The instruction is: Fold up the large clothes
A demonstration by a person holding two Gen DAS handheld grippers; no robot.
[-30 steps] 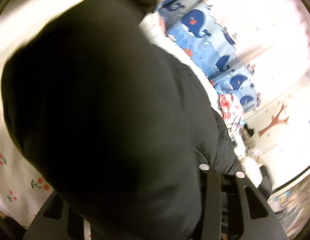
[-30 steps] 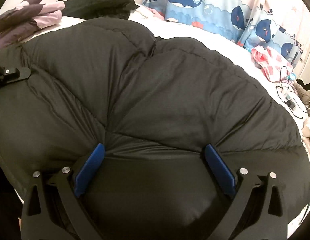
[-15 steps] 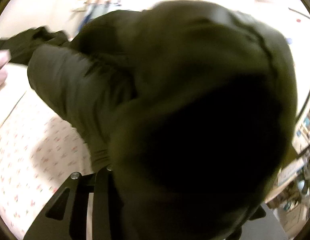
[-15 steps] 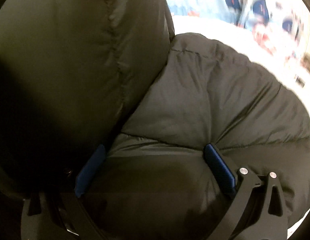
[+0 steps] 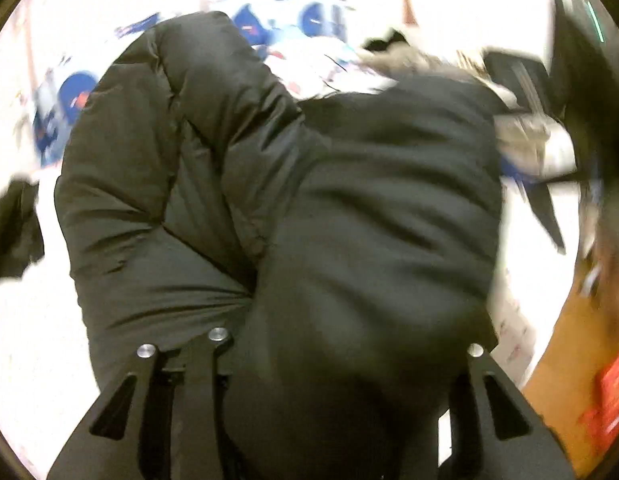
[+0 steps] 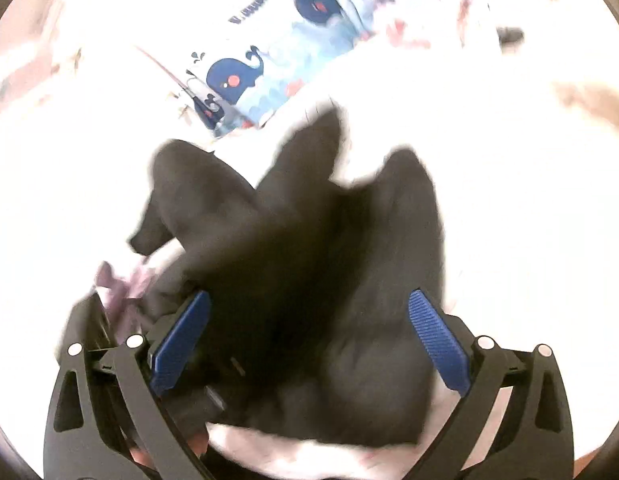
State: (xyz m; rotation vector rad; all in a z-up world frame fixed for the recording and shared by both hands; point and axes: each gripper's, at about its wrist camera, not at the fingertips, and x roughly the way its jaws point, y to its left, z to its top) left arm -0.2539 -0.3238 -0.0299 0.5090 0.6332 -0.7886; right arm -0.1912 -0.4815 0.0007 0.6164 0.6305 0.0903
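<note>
Right at the left gripper (image 5: 329,360) a thick fold of the black padded coat (image 5: 349,220) bulges between the two black arms, and its jaws are opening as I watch. The fingertips are buried under the fabric, so I cannot tell whether the pads press on the coat at all. The coat billows up from that gripper and fills most of the left wrist view, one quilted lobe standing up on the left and a broader, smoother mass on the right. A strip of grey-brown fur trim (image 5: 521,132) shows along the coat's far right edge.

Over at the right gripper (image 6: 309,336), the blue ribbed pads (image 6: 437,344) stand far apart, and the dark coat (image 6: 309,260) bunches between them. The fabric touches or nearly touches both pads, yet the blur stops me saying whether it is clamped. From there the coat rises away in three ragged dark peaks.

Beyond the coat lies the white bed sheet (image 6: 489,160), washed out by glare. A pale purple garment (image 6: 125,280) sits just beside the right gripper's left finger. At the far side of the bed, whale-print bedding (image 6: 245,80) in blue stretches across, and the same bedding (image 5: 73,92) peeps out behind the coat in the left wrist view.
</note>
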